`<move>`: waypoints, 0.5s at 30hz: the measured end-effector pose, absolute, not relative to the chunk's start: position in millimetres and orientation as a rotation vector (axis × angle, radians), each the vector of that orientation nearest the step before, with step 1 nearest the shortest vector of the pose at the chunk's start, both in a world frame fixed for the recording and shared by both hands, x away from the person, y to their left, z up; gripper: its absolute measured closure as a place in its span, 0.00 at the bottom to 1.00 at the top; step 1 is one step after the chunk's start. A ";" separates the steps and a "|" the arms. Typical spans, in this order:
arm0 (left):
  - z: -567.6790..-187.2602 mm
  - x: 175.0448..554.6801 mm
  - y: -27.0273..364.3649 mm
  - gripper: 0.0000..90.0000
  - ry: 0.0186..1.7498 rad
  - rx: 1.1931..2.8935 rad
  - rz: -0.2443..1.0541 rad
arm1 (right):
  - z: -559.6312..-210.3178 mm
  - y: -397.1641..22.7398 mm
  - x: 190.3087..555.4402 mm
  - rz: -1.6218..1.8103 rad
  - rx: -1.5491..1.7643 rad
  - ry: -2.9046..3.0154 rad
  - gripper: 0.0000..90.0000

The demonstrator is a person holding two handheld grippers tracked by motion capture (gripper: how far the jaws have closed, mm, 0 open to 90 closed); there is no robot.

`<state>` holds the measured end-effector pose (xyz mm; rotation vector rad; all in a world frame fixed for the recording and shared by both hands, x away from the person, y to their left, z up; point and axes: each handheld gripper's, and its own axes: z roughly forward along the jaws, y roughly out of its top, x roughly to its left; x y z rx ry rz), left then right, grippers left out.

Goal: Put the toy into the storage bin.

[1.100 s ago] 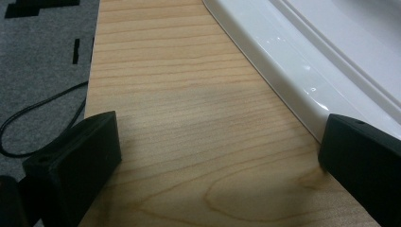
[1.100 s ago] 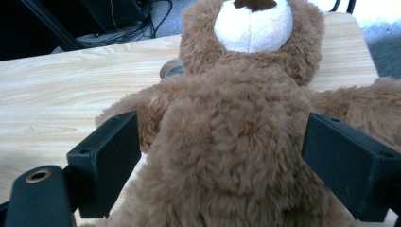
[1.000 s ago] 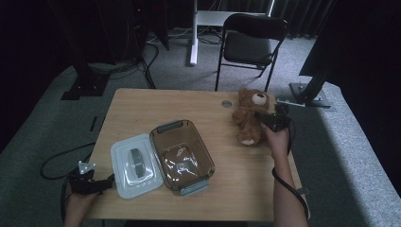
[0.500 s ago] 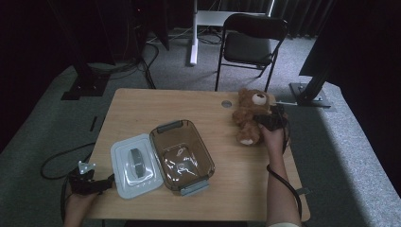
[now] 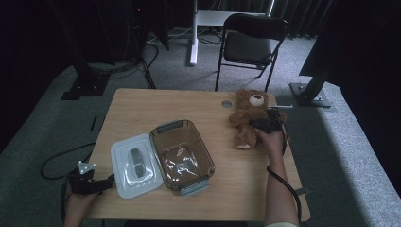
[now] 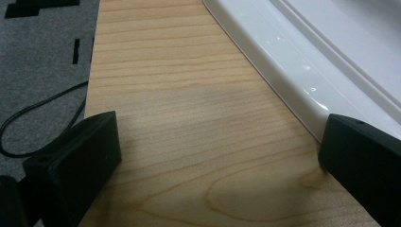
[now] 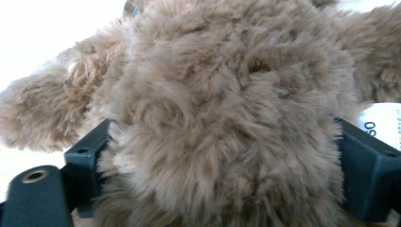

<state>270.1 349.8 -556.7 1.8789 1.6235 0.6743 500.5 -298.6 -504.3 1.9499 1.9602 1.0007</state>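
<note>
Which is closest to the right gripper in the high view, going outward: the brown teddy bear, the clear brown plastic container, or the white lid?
1. Brown teddy bear, between the right gripper jaws, table's right.
2. Clear brown plastic container, centre.
3. White lid, left of container.

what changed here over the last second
The right gripper has edged forward along the teddy bear, its jaws now on either side of the bear's body. The bear has barely shifted. The left gripper, the white lid and the brown container stayed put.
</note>
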 end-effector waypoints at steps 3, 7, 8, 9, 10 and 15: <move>-556.7 270.1 349.8 0.01 1.623 1.879 0.674 | -502.2 -298.4 499.0 0.982 1.925 1.966 0.28; -556.7 270.1 349.8 0.01 1.623 1.879 0.674 | -499.5 -296.5 486.3 1.033 1.876 1.889 0.58; -556.7 270.1 349.8 0.01 1.623 1.879 0.674 | -497.3 -295.3 484.3 1.024 1.852 1.893 0.62; -556.7 270.1 349.8 0.01 1.623 1.879 0.674 | -495.0 -294.4 482.7 1.021 1.834 1.900 0.66; -556.6 270.1 349.8 0.01 1.623 1.879 0.674 | -492.1 -293.8 480.5 1.031 1.826 1.899 0.69; -556.6 270.1 349.8 0.01 1.624 1.879 0.674 | -483.4 -286.5 467.9 1.049 1.758 1.881 0.75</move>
